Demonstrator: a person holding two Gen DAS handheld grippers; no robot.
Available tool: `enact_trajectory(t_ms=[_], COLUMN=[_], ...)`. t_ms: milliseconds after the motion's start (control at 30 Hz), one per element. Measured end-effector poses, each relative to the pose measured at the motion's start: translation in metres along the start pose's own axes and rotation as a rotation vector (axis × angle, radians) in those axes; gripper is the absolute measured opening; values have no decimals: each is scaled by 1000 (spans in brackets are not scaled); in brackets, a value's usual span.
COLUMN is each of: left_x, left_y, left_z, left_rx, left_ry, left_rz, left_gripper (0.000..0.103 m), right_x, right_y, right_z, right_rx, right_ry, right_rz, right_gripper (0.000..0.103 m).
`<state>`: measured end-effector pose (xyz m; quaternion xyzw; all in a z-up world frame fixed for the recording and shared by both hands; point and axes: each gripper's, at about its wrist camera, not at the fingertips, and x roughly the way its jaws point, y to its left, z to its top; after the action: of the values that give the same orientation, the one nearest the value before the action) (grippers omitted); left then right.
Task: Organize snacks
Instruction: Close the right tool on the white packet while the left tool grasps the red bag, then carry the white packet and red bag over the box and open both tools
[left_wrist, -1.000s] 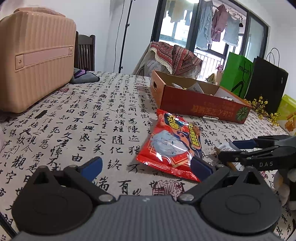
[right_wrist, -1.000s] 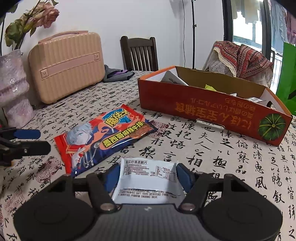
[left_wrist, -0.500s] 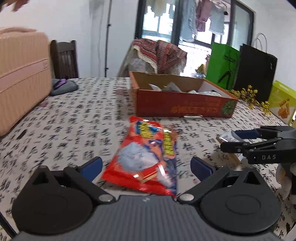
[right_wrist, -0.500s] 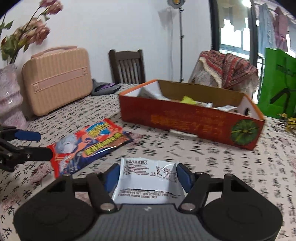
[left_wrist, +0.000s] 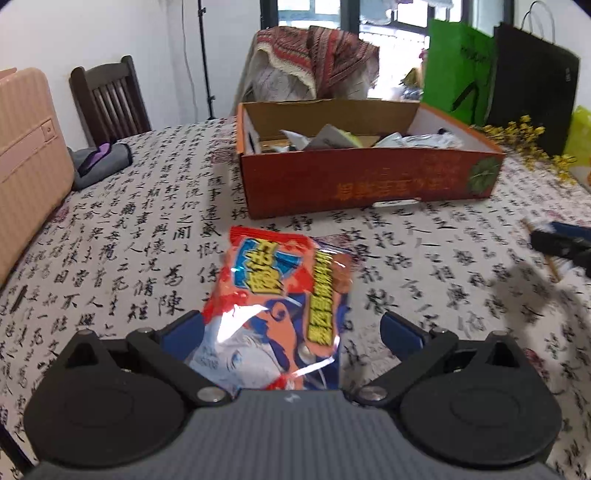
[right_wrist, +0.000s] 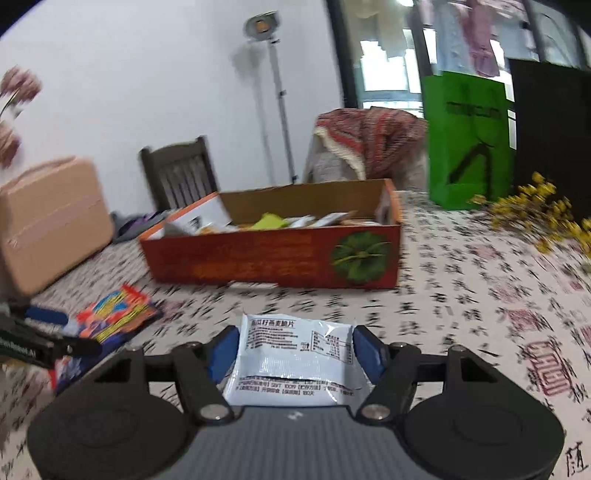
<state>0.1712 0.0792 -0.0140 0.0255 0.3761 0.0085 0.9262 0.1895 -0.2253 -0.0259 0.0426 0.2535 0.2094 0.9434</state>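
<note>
The table (left_wrist: 122, 236), under its calligraphy-print cloth, filled both views, and on it stood the orange cardboard box (left_wrist: 369, 184), open at the top and already holding several packets. That box was where I judged the snacks belonged. A pink suitcase (left_wrist: 26, 166) sat at the table's far left edge, and green and black paper bags (right_wrist: 469, 140) stood beyond the box.

My left gripper (left_wrist: 291, 328) had its fingers spread wide, one on each side of the red snack bag (left_wrist: 280, 306), which lay flat on the cloth in front of the box. The left pad (left_wrist: 184, 336) looked to be touching the bag's edge; the right pad stood clear of it, so I had no hold yet.

My right gripper (right_wrist: 291, 350) was pinching the small white snack packet (right_wrist: 295, 354) between both blue pads, carried above the cloth with the box ahead and slightly left.

I judged the step in hand to be twofold: carrying the white packet to the box while lining up on the red bag. Next, the right gripper needed to get over the box's near wall before letting go, and the left needed to close on the red bag's crinkly, slippery film, low enough to catch it rather than slide over it.
</note>
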Motion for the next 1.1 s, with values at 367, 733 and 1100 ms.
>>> enact_trajectory(t_ms=[367,733,1100], left_x=[24,33,12], left_y=[-4,16,2], left_z=[10,7,-3], left_rx=[45,-42,-50], left_ry=[74,93,11], left_rz=[104,4,27], left_gripper=[103,103,73], right_x=[-3,-5,-2], right_y=[-18,-18,-16], right_z=[-1,-2,-4], right_rx=[61,67,52], right_ry=[-57,-59,-47], right_rz=[-20,-15,-33], right_gripper=[68,68,68])
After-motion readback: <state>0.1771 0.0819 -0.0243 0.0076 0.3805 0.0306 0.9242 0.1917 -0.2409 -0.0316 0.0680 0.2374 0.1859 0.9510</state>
